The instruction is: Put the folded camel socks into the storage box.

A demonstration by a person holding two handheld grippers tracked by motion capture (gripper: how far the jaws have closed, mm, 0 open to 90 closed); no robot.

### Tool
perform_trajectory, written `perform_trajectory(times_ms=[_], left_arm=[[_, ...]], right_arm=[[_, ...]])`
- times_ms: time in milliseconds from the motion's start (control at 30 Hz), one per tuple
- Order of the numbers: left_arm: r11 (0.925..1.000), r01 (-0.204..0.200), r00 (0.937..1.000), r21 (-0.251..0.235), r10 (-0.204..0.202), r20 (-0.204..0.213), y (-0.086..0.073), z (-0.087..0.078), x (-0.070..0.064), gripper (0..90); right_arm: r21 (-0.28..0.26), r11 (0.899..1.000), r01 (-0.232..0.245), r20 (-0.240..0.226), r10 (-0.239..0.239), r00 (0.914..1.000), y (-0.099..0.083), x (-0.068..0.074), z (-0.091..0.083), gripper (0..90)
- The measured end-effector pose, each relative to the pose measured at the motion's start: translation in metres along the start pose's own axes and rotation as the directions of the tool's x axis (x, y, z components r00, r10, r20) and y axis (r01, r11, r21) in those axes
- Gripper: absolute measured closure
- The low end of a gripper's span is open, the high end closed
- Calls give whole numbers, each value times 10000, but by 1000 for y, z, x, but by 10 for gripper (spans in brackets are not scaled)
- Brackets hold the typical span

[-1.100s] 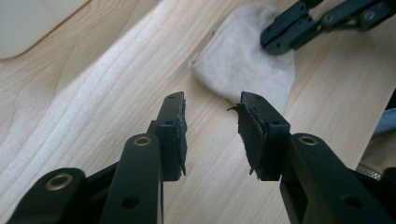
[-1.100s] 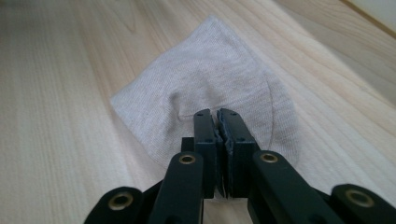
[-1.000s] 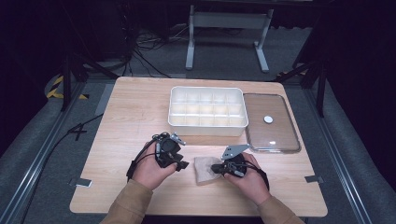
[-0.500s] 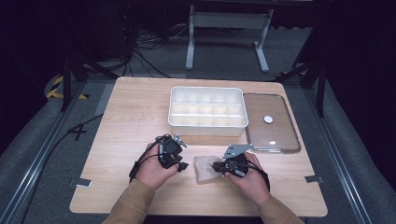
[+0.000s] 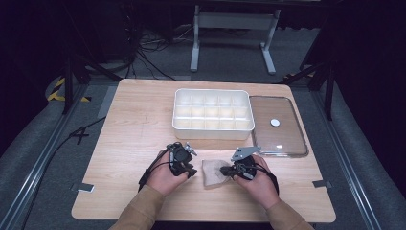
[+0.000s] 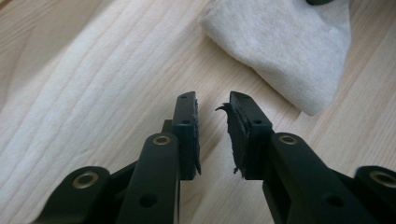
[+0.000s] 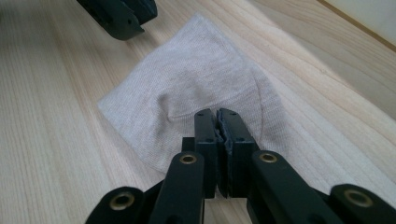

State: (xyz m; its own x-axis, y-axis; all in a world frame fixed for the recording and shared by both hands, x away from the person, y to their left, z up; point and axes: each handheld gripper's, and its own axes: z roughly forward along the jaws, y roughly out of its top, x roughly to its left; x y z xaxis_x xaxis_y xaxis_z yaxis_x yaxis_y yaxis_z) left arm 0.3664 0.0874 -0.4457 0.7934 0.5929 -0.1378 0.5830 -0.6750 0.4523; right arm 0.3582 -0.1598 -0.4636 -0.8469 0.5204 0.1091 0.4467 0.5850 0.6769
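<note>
Inspector A: High view: beige cloth (image 5: pixel 214 171) lies flat on the table, on the near side of the white divided tray (image 5: pixel 212 111), between both grippers.

Inspector B: Left gripper view: left gripper (image 6: pixel 212 108) slightly parted, empty, beside the cloth. Right gripper view: right gripper (image 7: pixel 217 115) closed, pinching a fold. Soft, light; I'd grip an edge.

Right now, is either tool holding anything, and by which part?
The right tool is shut on the beige cloth, pinching a raised fold near its middle. The left tool is open beside the cloth, holding nothing.
</note>
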Motion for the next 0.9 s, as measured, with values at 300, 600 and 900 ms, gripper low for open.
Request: perform_trajectory(times_ms=[300, 600, 900], left_arm=[[9993, -241, 9996, 280, 237, 164, 8, 10, -4, 774], [9991, -209, 9997, 382, 204, 130, 8, 10, -4, 782], [9976, -563, 9980, 390, 552, 295, 11, 12, -10, 794]], right_arm=[[-891, 9960, -80, 88, 88, 9999, 0, 10, -11, 839], [-541, 9977, -401, -112, 395, 9992, 2, 10, 6, 851], [-489, 9891, -1390, -1227, 1322, 9836, -11, -8, 4, 894]])
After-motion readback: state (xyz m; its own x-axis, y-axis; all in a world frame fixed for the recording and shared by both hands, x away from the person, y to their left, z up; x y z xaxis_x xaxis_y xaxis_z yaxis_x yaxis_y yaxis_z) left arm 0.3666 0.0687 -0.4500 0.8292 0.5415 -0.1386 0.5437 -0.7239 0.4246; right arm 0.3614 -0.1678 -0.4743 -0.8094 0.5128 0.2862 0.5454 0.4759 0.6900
